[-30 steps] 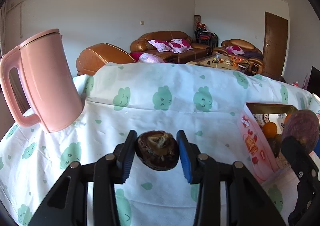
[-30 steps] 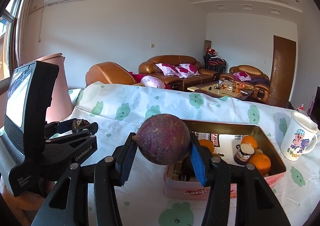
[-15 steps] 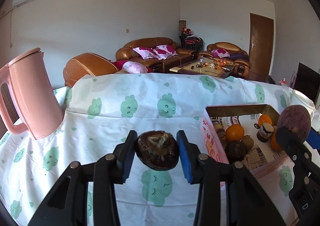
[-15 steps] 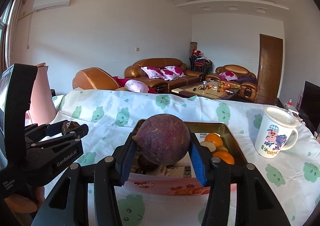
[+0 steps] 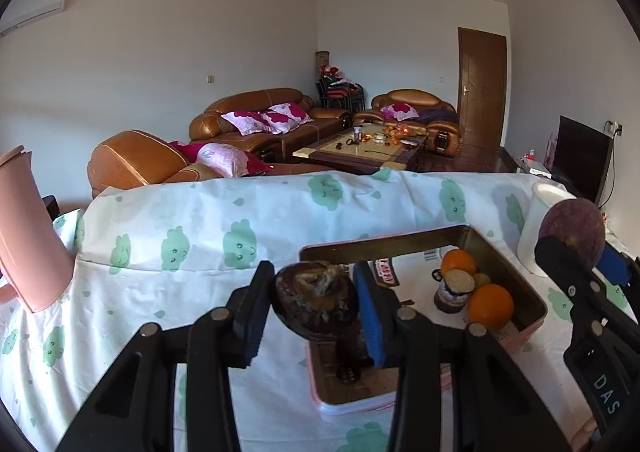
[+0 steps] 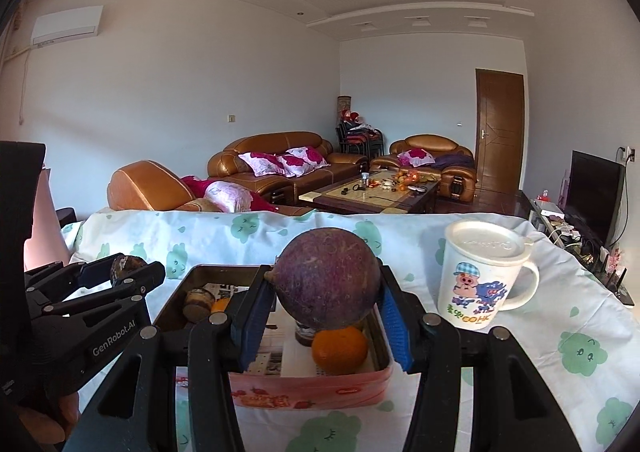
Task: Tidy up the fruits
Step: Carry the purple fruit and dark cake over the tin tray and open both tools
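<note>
**Transfer Step: Two Fruits Carried to the Tin**

The left gripper is clamped on a dark brown fruit, a shrivelled, half-open piece held between both pads. The right gripper is clamped on a round purple fruit, which bulges above the pads and is gripped at its lower half. Neither fruit is in contact with any surface.

Below and ahead of both grippers a pink tin box is placed on the table, which is covered by a white cloth with green cloud prints. In the left wrist view the dark brown fruit hangs above the near left corner of the tin; in the right wrist view the purple fruit hangs above the near wall. Oranges, a small jar and other small fruits are already collected inside, toward the right end. A lidded cartoon mug stands just beside the tin on the right; a pink kettle stands well apart on the left.

The step in hand is judged to be the carry to the container, with release not yet made. For the next move, each gripper should be lowered over a bare patch of the tin floor before the pads are opened. The orange directly under the purple fruit should be avoided, since a rounded fruit set on it is likely to roll.
</note>
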`<action>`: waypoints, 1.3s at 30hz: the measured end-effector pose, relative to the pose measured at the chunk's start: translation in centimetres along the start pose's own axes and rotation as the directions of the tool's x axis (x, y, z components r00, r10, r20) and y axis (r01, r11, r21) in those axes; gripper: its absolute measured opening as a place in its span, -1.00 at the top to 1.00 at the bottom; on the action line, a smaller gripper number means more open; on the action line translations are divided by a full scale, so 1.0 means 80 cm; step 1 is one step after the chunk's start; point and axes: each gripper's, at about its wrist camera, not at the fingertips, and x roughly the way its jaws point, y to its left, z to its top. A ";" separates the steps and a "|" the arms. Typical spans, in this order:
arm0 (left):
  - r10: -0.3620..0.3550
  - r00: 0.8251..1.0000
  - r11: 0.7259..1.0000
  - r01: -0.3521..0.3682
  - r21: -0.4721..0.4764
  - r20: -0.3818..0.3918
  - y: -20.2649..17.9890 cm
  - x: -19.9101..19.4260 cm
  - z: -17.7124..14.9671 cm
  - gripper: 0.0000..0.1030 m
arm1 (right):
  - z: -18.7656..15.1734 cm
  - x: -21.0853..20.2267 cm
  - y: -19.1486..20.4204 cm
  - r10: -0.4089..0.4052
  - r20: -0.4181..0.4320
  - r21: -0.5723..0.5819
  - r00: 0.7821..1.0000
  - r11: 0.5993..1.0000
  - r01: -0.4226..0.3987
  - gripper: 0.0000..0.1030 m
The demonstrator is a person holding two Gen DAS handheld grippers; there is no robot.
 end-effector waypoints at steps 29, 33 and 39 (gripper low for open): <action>-0.071 0.994 0.997 0.067 -0.047 -0.082 -0.029 0.074 0.020 0.17 | 0.021 0.100 -0.023 -0.027 -0.114 0.025 0.993 0.999 0.030 -0.03; -0.059 0.993 0.998 0.056 -0.039 -0.101 -0.032 0.084 0.015 0.18 | 0.013 0.122 -0.025 0.056 -0.183 0.060 0.982 0.997 -0.046 -0.03; -0.071 0.988 0.997 0.066 -0.042 -0.136 -0.032 0.091 0.006 0.18 | 0.008 0.143 -0.036 0.165 -0.232 0.149 0.958 0.980 -0.133 -0.03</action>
